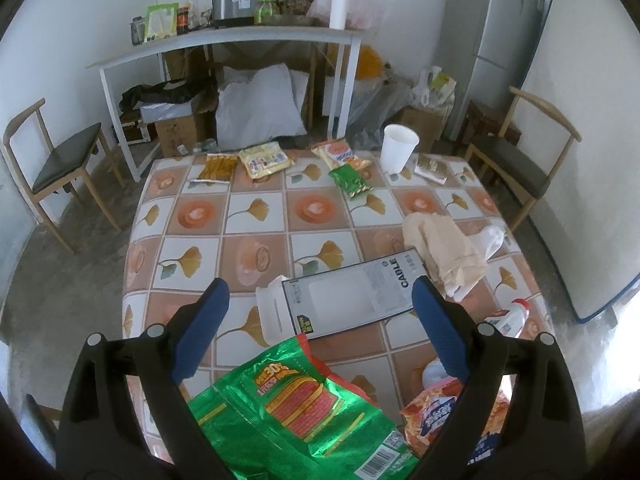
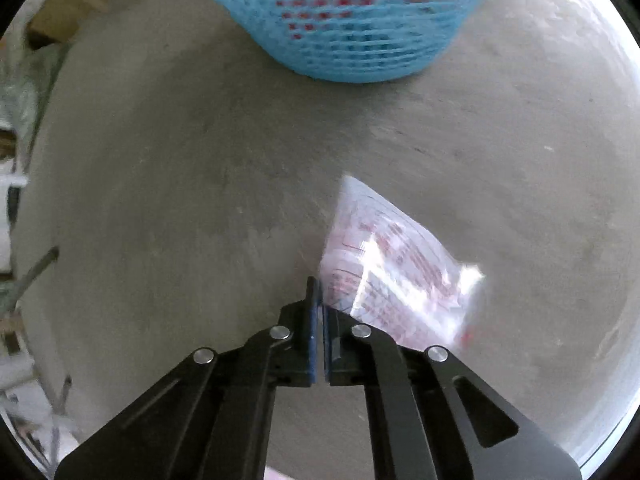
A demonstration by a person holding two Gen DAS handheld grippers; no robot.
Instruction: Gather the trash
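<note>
Right gripper point(image 2: 319, 312), jaws closed on the corner of a clear, red-printed plastic wrapper point(image 2: 394, 272) over the concrete floor point(image 2: 180, 184); print blurred. Blue mesh basket point(image 2: 352, 20) far, cut off. Left gripper point(image 1: 320, 312), jaws wide and empty, above the counter point(image 1: 256, 216): green snack bag point(image 1: 304, 412), box point(image 1: 356, 300) reading "CABLE".

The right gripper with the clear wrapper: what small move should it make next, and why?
Probably carry the right gripper forward until it is over the blue mesh basket. Its jaws are shut on a corner of the clear wrapper with red print, which hangs over bare concrete floor, while the basket lies ahead at the top of the right wrist view.
</note>
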